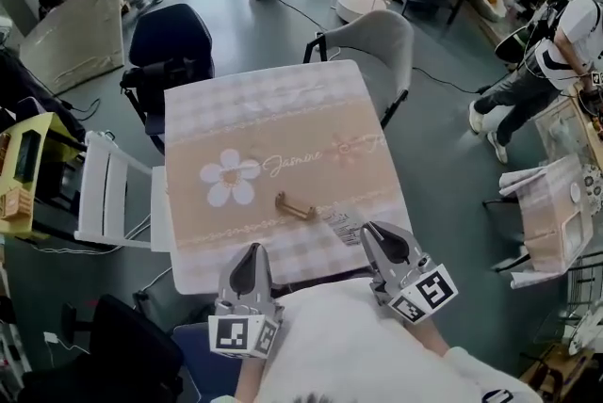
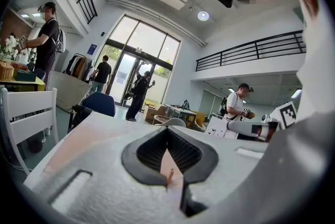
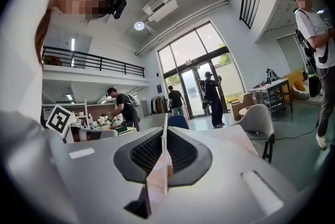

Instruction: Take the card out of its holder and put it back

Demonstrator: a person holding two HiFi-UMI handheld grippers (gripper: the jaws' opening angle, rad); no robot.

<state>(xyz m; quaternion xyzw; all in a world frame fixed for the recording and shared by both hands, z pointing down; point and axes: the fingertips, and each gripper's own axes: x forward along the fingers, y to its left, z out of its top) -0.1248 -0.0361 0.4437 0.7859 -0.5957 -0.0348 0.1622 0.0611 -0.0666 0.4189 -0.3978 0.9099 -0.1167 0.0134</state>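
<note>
Card out, pinched in right gripper jaws, just right of wooden holder. Left gripper jaws together, empty. Next: line card up, lower into holder.

The head view looks steeply down on the table from its near edge. Both gripper views sit low there, facing across it into the room. With the head view the left seemingly shares the holder, the right the card.
</note>
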